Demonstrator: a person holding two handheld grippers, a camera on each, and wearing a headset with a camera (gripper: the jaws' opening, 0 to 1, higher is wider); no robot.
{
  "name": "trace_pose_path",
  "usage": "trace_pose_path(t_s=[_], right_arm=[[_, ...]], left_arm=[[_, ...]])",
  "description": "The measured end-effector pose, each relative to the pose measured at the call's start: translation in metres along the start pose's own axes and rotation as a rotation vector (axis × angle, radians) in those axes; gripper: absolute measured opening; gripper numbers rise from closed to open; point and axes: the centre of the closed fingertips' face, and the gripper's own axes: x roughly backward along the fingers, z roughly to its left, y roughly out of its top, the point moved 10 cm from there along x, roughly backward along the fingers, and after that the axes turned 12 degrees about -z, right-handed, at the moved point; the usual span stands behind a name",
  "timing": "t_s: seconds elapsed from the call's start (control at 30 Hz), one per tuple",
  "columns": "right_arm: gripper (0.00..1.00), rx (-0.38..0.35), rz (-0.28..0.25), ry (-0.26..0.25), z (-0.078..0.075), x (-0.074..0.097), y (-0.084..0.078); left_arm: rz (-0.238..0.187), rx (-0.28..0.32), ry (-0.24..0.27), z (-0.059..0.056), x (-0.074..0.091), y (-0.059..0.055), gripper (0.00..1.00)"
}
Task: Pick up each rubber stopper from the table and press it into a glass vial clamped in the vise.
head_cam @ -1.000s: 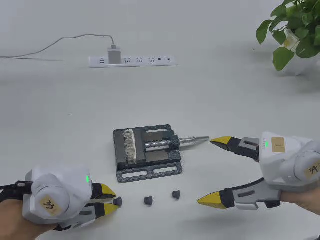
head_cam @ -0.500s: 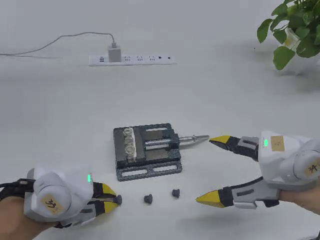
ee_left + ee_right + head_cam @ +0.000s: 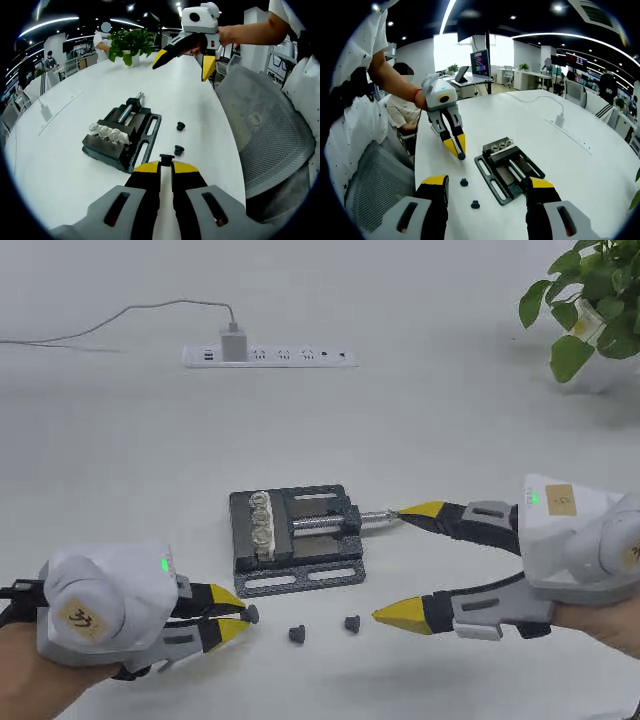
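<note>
Stopper, likely light and springy, pinched across its sides between the left gripper tips. Right gripper spread wide, right of the vise.

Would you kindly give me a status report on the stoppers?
Left gripper shut on one stopper. Right gripper open beside the vise. Two stoppers on the table, vials unplugged. Path clear.

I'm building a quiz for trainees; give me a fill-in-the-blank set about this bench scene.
The left gripper is shut on a small black rubber ____.
____ more black rubber stoppers lie on the white table.
The dark metal vise clamps ____ clear glass vials.
The jaws of the right gripper stand ____.
Missing words: stopper; two; three; open.
</note>
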Motion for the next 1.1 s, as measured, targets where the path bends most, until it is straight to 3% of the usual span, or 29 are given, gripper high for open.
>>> trace_pose_path(t_s=[0.1,0.2,0.3,0.4,0.53,0.7,1.1], right_arm=[[0.57,-0.026,-0.017,0.030,0.001,-0.005,0.016],[0.47,-0.019,-0.021,0.078,0.004,-0.008,0.032],[0.39,-0.033,-0.023,0.124,0.008,-0.011,0.045],[0.35,-0.007,-0.021,0.183,0.014,-0.014,0.055],[0.22,0.017,-0.005,0.264,0.022,-0.016,0.064],[0.16,0.069,0.052,0.302,0.025,-0.018,0.064],[0.09,0.071,0.058,0.329,0.030,-0.021,0.065]], left_arm=[[-0.063,0.020,-0.005,-0.005,0.000,0.016,0.04],[-0.143,0.054,-0.009,-0.012,0.001,0.036,0.04],[-0.184,0.065,-0.019,-0.017,0.001,0.051,0.04],[-0.214,0.055,-0.027,-0.021,0.002,0.064,0.04],[-0.244,0.046,-0.042,-0.025,0.003,0.080,0.04],[-0.258,0.030,-0.055,-0.028,0.005,0.090,0.04],[-0.264,0.015,-0.066,-0.030,0.004,0.094,0.04]])
